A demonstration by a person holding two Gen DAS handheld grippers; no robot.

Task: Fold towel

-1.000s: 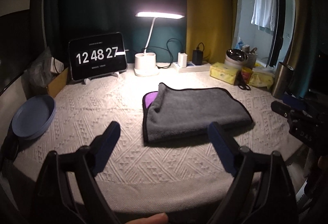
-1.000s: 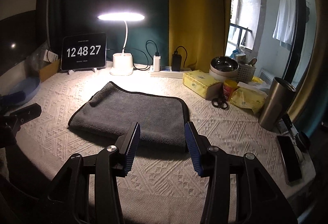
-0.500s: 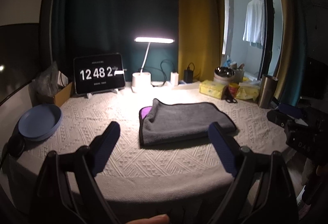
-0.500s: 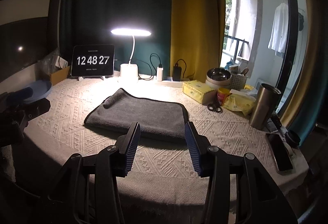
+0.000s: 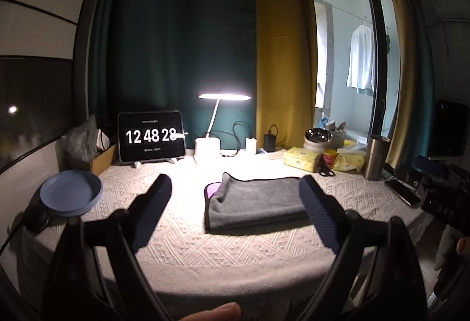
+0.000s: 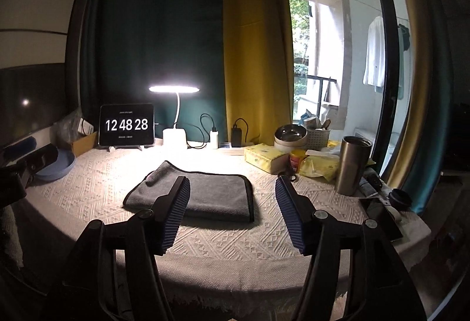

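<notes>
The folded grey towel [image 5: 255, 205] lies mid-counter [image 5: 235, 244], soft and limp, likely best pinched at a bound corner, while the left claw [image 5: 235, 212] and right claw [image 6: 232, 209] hover wide and empty.

The left gripper [image 5: 235, 203] and the right gripper [image 6: 232, 205] both hang level with fingers spread wide, holding nothing.

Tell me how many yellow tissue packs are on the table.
2: one yellow tissue pack lies right of the power strip; the other sits beside the steel tumbler. More may be hidden behind.
</notes>
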